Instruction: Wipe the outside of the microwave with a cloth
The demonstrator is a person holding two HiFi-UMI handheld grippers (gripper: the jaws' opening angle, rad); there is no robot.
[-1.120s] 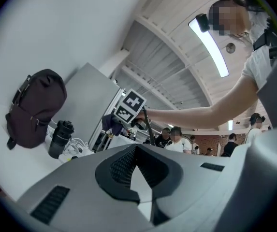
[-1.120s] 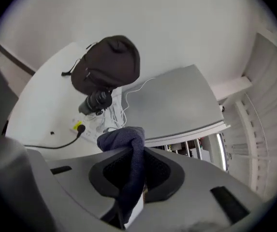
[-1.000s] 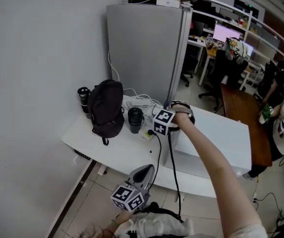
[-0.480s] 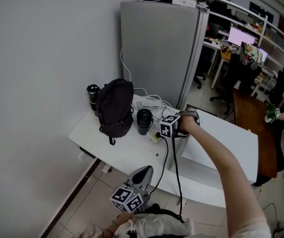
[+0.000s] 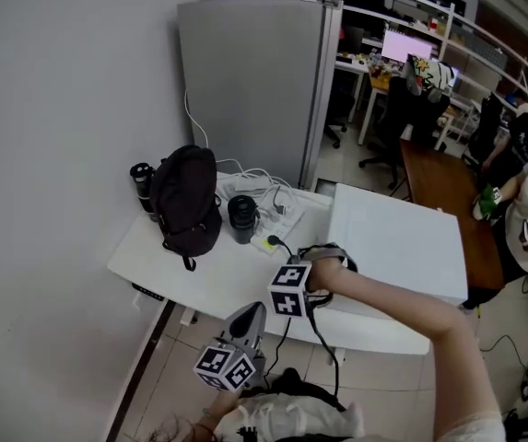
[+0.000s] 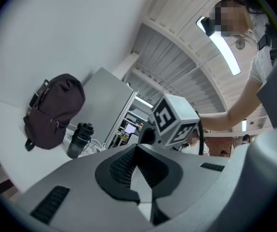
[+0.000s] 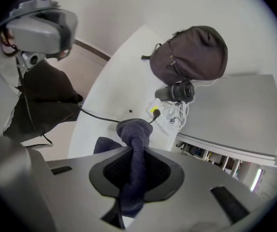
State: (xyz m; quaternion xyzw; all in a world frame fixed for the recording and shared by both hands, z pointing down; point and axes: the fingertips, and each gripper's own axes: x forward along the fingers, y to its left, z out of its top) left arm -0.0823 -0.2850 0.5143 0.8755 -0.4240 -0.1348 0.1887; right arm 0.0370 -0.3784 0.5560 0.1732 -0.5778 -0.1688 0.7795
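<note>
The white microwave [image 5: 394, 239] stands on the right part of the white table [image 5: 181, 270]. My right gripper [image 5: 326, 263] is at the microwave's near left corner, close to the table's front edge. It is shut on a dark blue cloth [image 7: 134, 138], which bunches up between the jaws of the right gripper [image 7: 135, 167]. My left gripper [image 5: 247, 320] hangs low in front of the table, away from the microwave. In its own view the left gripper [image 6: 137, 172] has its pads together with nothing between them.
A black backpack [image 5: 186, 201], a dark cup [image 5: 241, 217], a bottle [image 5: 141, 180] and a power strip with cables [image 5: 275, 221] sit left of the microwave. A black cord [image 5: 321, 325] drops over the table edge. A tall grey cabinet [image 5: 250, 81] stands behind. People sit at desks on the right.
My right gripper has slid with the cloth from the microwave's far left corner along its left edge toward me, to the near corner. The left gripper has stayed low.
</note>
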